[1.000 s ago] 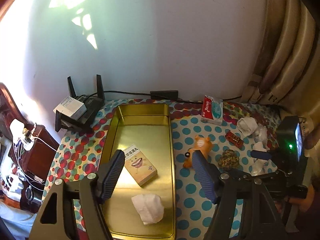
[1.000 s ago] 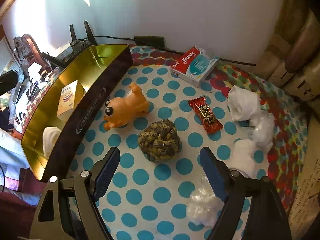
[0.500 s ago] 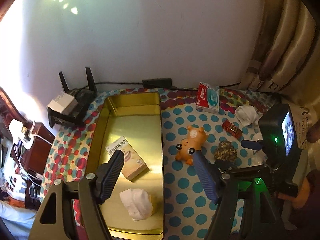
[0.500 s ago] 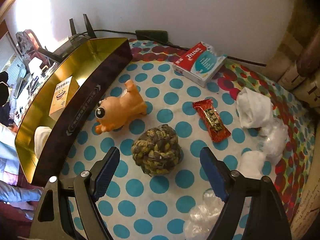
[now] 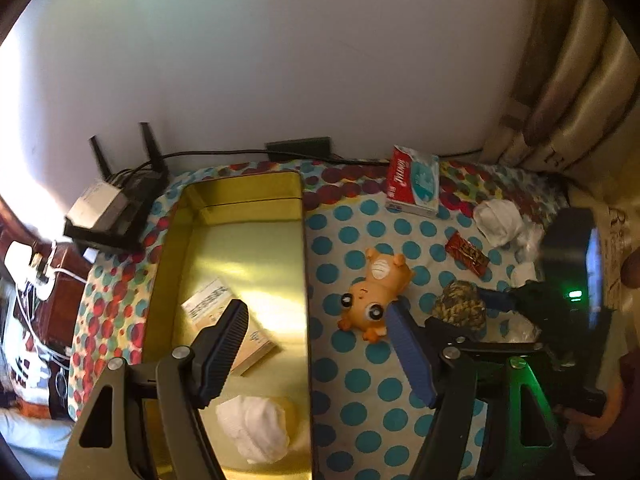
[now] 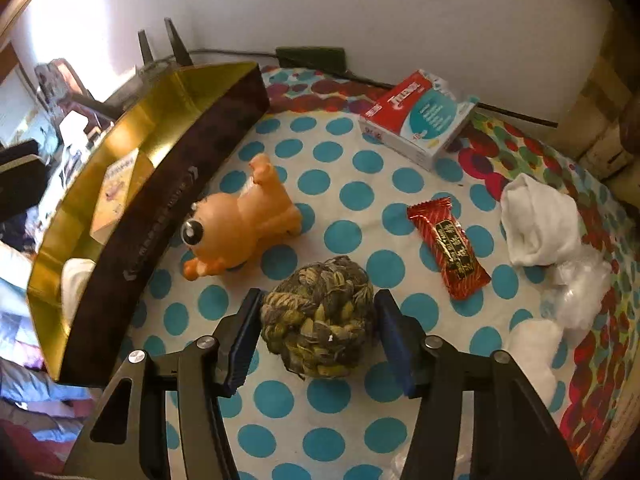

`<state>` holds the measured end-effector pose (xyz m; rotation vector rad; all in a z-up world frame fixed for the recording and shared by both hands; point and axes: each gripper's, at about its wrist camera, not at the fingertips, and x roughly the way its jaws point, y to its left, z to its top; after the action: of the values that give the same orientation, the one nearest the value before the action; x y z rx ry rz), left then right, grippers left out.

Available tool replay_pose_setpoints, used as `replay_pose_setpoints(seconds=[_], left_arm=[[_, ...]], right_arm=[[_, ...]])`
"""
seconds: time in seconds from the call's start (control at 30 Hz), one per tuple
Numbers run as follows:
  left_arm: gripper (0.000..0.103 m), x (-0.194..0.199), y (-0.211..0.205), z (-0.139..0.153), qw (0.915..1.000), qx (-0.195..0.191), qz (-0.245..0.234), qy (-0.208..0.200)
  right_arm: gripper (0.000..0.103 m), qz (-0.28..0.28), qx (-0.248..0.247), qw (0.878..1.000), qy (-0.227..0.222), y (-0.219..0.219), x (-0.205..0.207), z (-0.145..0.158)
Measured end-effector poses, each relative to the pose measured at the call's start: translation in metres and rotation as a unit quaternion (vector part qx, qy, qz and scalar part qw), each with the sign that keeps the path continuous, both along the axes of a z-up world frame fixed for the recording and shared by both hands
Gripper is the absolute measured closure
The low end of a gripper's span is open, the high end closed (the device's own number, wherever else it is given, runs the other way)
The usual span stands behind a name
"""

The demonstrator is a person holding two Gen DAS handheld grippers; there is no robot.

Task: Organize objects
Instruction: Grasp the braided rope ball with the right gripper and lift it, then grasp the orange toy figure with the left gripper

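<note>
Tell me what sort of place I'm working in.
Probably a home room, likely a bedroom: a polka-dot cloth covers the table, a router sits by the wall, and curtains hang at the right.

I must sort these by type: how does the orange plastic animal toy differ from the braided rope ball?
The orange plastic animal toy is smooth, single-coloured and lies on its side; the braided rope ball is round, rough and mottled olive-brown. The toy lies free beside the gold tin; the ball sits between the right gripper's jaws. Both rest on the dotted cloth.

Bright glare from upper left, perhaps a window; dim, fisheye-warped, softly blurred edges.
</note>
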<state>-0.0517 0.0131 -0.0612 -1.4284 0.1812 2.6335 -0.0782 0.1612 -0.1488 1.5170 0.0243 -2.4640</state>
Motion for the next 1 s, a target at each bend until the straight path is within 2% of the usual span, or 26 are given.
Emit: replay_pose_setpoints(seconds=[0.17, 0.3, 0.37, 0.5, 0.63, 0.77, 1.0], left_arm=[[0.03, -0.009, 0.016, -0.012, 0.9988, 0.004, -0.047, -0.014], [0.03, -0.012, 0.028, -0.015, 0.9944, 0.024, -0.1, -0.024], [0.03, -0.019, 0.032, -0.02, 0.9908, 0.048, -0.119, -0.044], [0.03, -0.033, 0.038, -0.031, 0.9871, 0.055, -0.129, -0.077], [0.03, -0.05, 0.044, -0.051, 0.9862, 0.023, -0.121, -0.11], [0.03, -0.06, 0.048, -0.065, 0.985, -0.001, -0.12, -0.124], [0.03, -0.075, 0.054, -0.088, 0.98, -0.007, -0.115, -0.162]], right_arm=[[0.05, -0.014, -0.01, 1.0, 0.021, 0.016, 0.014, 0.019], [0.05, -0.031, -0.028, 0.999, 0.029, 0.032, 0.026, 0.032], [0.05, -0.039, -0.031, 0.998, 0.034, 0.038, 0.032, 0.036], [0.05, -0.05, -0.036, 0.997, 0.038, 0.046, 0.039, 0.04], [0.049, -0.057, -0.044, 0.997, 0.037, 0.051, 0.044, 0.037], [0.049, -0.059, -0.052, 0.996, 0.038, 0.056, 0.05, 0.036], [0.049, -0.058, -0.053, 0.996, 0.043, 0.06, 0.051, 0.038]])
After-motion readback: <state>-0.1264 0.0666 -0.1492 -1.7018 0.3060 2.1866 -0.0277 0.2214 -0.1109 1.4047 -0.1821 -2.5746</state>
